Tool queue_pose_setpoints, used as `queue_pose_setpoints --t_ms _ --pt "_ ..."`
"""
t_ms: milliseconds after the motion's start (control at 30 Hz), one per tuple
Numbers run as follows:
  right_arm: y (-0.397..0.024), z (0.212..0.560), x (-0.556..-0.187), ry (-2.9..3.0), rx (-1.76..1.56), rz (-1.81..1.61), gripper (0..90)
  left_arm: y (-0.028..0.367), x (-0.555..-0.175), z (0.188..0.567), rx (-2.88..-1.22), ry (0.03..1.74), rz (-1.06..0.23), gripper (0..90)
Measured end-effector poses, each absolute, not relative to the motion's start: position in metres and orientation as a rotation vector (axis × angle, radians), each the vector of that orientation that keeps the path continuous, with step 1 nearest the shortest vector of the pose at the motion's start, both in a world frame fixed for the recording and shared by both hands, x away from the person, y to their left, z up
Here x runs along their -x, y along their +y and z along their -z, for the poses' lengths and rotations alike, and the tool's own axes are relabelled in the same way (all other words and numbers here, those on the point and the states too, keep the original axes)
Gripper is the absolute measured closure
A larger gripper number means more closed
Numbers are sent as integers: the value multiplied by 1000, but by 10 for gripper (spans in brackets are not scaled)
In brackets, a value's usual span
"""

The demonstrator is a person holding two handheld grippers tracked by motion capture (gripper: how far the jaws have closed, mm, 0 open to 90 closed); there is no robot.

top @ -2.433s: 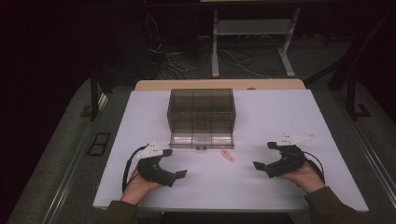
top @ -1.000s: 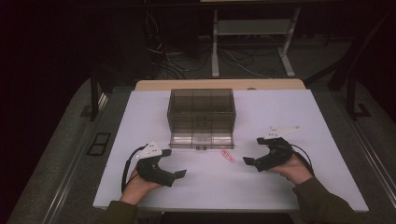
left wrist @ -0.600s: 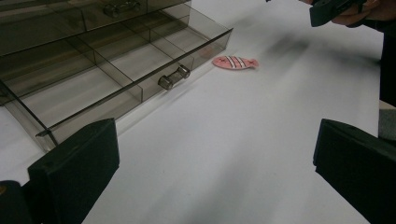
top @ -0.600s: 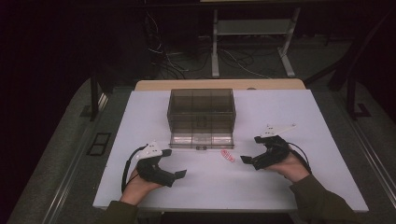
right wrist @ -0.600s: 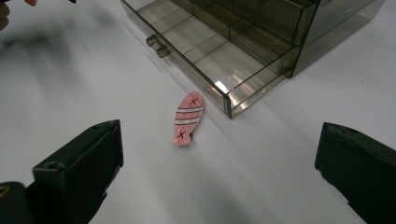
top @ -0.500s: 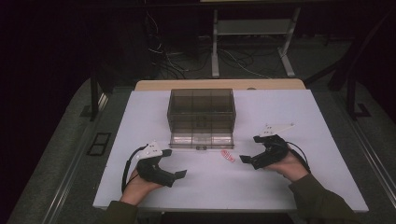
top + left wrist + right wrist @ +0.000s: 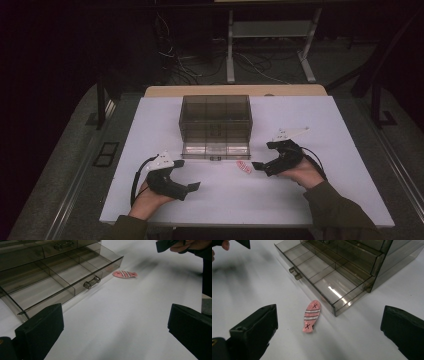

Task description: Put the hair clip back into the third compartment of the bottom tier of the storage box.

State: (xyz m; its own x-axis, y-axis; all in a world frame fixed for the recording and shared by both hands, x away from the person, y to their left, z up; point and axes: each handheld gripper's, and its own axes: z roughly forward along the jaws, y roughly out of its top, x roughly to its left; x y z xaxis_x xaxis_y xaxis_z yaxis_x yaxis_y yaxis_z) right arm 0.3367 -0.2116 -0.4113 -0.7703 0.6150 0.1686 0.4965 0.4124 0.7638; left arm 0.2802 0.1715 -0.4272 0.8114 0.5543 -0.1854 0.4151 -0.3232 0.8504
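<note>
The right gripper (image 7: 260, 166) has its jaws spread wide and empty, aimed at the pink fish clip (image 7: 311, 316), which lies flat on the white surface (image 7: 320, 125) just beside the front corner of the smoky drawer box's (image 7: 216, 117) pulled-out bottom drawer (image 7: 329, 277). The left gripper (image 7: 192, 187) rests well apart, jaws also spread. The clip is thin and flat, so closing jaws may skid it under the drawer front or scrape the surface instead.

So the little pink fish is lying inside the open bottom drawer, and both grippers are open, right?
Not quite. The pink fish lies on the white table just outside the open drawer, as the right gripper view shows. Both the left gripper and right gripper are open.
</note>
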Motion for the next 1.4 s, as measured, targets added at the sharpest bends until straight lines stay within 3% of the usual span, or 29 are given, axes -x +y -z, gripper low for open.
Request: queue_pose_setpoints --t_ms 1100,1400 --pt "-190 406 -366 2506 -982 -1345 55 171 -280 427 -1955 722 -175 0" --pt "-186 406 -361 2549 -922 -1327 163 171 -279 426 -1959 722 -178 0"
